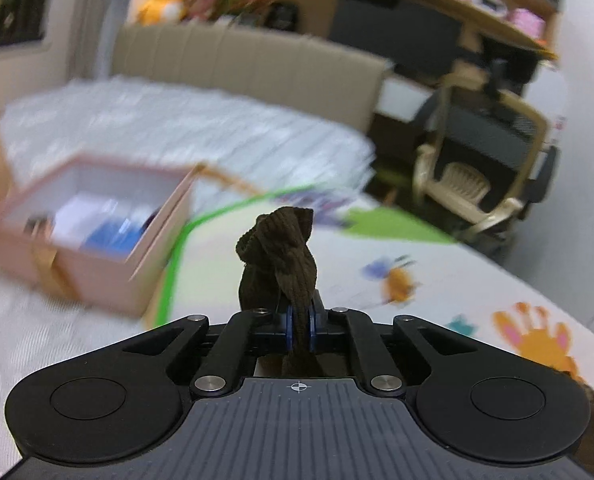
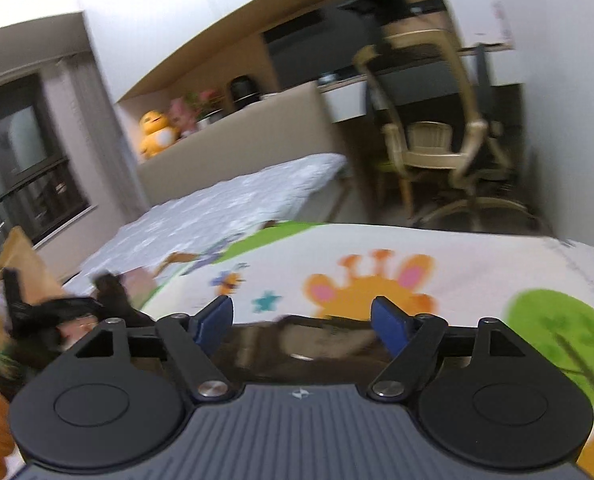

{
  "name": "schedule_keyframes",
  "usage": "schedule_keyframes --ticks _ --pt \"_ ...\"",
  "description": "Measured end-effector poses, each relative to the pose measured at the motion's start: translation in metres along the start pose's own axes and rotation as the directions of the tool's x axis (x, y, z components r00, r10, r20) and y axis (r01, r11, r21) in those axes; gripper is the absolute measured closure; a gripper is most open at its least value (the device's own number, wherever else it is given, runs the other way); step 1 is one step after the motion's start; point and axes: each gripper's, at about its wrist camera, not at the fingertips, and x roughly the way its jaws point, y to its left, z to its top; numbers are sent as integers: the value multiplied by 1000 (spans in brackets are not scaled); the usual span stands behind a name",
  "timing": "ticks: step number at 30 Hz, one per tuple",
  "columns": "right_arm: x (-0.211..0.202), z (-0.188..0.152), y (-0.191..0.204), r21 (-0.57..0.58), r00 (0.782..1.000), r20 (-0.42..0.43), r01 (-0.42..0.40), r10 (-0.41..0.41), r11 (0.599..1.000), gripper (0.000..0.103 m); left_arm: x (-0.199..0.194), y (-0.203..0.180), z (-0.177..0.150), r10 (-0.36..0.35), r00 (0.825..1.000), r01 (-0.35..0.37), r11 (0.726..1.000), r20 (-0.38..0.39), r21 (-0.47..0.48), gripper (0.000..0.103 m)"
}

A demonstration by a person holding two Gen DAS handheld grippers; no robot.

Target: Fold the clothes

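Two tongs are in play, and only one has anything in it. My left gripper (image 1: 301,326) is pinched tight on a bunched fold of dark brown corduroy cloth (image 1: 281,248), which stands up in a twisted knot above the blue pads and hangs down behind them. My right gripper (image 2: 301,322) stands wide apart, its blue pads (image 2: 217,320) well clear of each other and pressing on nothing; a blurred stretch of the same brown garment (image 2: 321,340) lies under and between them, on the printed play mat (image 2: 377,256) that covers the bed.

As I judge it, folding has barely started: the garment is gathered at one end and not laid flat, with no neat crease showing. I still need a second hold, a spread, and the folds themselves.

Both tools point gently downward across the mat. From the right view, my left one shows at the far left edge, raised a little with cloth trailing. Beyond it sits an open pink box (image 1: 97,220) on the white quilt (image 1: 185,128).
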Motion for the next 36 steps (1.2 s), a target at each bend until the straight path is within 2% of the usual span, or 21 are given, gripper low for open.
schedule_keyframes --ticks 4,7,9,12,14,15,17,20,25,26,28,29,30,31,34,36 --pt "-9 -16 -46 111 999 20 22 -25 994 23 -26 -68 13 -115 992 108 987 55 117 95" --pt "-13 -29 -72 174 999 22 32 -36 984 23 -43 -120 13 -224 973 212 959 46 187 95" --pt "-14 -35 -81 185 999 16 28 -31 982 23 -48 -147 10 -266 964 252 942 32 222 95" --pt "-11 -41 -62 54 1000 -5 16 -16 998 23 -51 -176 3 -302 953 289 923 12 253 95" --pt "-3 -46 -29 -127 999 -35 8 -12 992 23 -50 -187 -1 -314 950 302 916 3 263 95" --pt "1 -48 -11 -216 999 -53 -4 -7 976 23 -48 -189 -3 -311 950 300 917 1 262 95" --pt "13 -52 22 -321 994 -102 -61 30 945 25 -44 -185 -5 -304 953 294 923 0 248 95" --pt "38 -52 58 -366 982 -177 -127 65 922 26 -40 -163 -5 -290 957 281 935 9 215 95" --pt "95 -59 98 -423 958 -286 -153 28 893 27 -41 -112 -1 -279 960 273 953 31 128 95" --pt "108 -63 103 -435 952 -307 -147 7 888 32 -41 -100 -1 -281 959 275 955 36 107 95" --pt "127 -71 109 -446 935 -352 -136 -34 885 70 -41 -79 -1 -287 957 284 957 40 64 95" --pt "131 -72 111 -447 932 -358 -123 -51 886 74 -40 -69 -1 -291 956 290 956 40 42 95" --pt "131 -71 112 -446 936 -347 -103 -65 889 84 -40 -59 -2 -295 955 294 956 42 23 95" --pt "128 -64 111 -439 943 -324 -81 -74 895 89 -40 -50 -3 -297 954 297 955 45 7 95" --pt "99 -19 107 -385 987 -137 27 -86 923 89 -37 -26 -4 -307 950 309 950 54 -39 95" --pt "85 2 110 -384 994 -44 78 -102 920 89 -33 -14 -4 -318 946 322 944 62 -68 95"
